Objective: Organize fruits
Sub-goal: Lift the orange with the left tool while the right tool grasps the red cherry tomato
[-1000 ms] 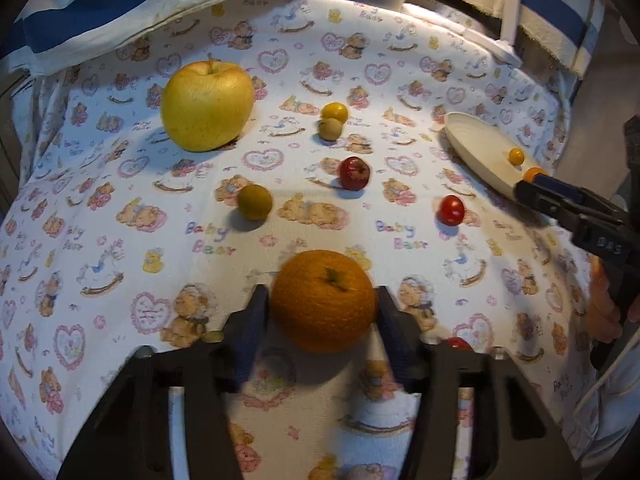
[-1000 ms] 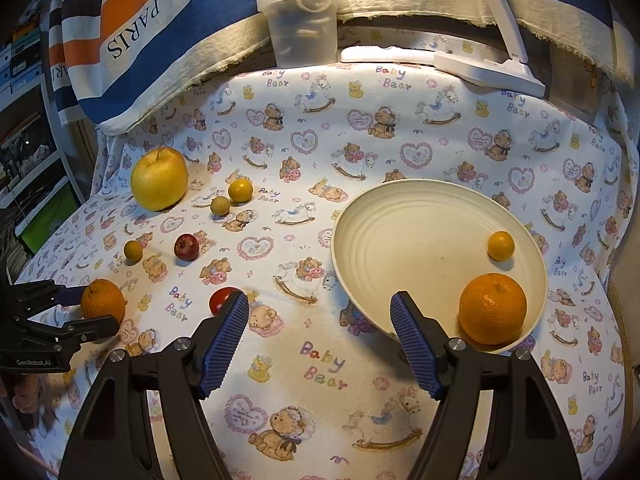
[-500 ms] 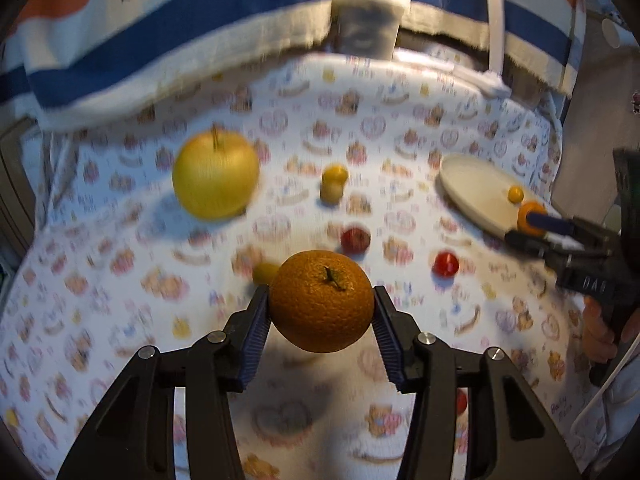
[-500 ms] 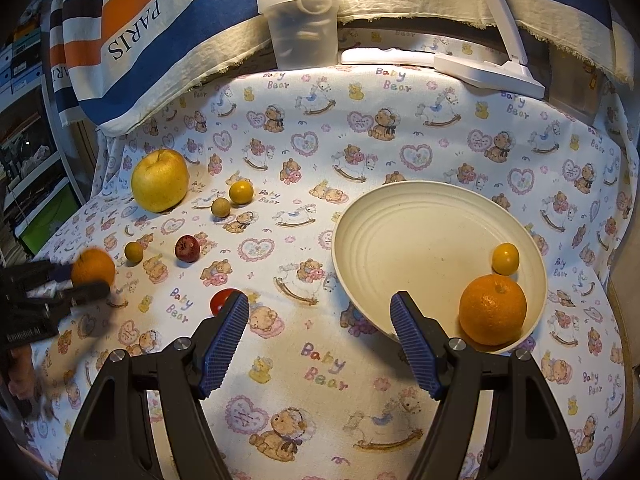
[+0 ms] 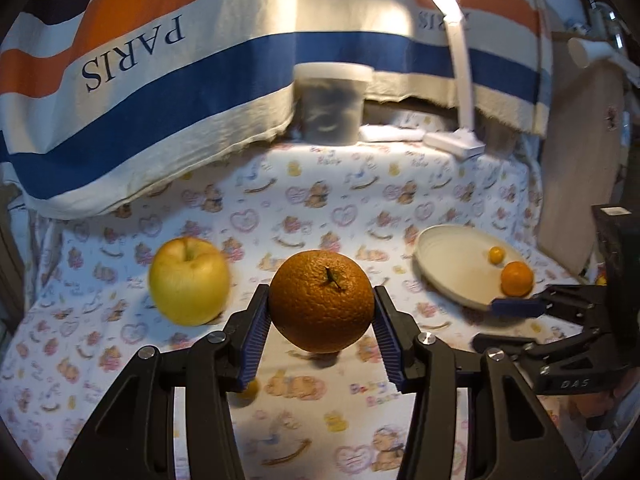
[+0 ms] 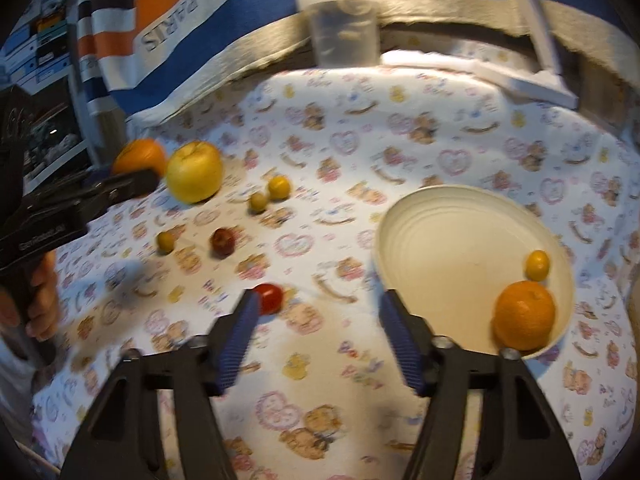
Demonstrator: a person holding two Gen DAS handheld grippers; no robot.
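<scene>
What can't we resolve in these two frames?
- Lidded tub contents: frosted wall, motion blur, both views.
- Small fruit under the left tool: its finger covers most, left wrist view.
- Small dark-red fruit type: blurred, right wrist view.

Two low forward wrist views, both over the plate (image 5: 448,280) (image 6: 420,216).

The left gripper (image 5: 321,322) is raised above the table, its jaws clamped on an orange (image 5: 321,300). The right gripper (image 6: 316,340) hovers low with jaws wide apart, gripping nothing.
</scene>
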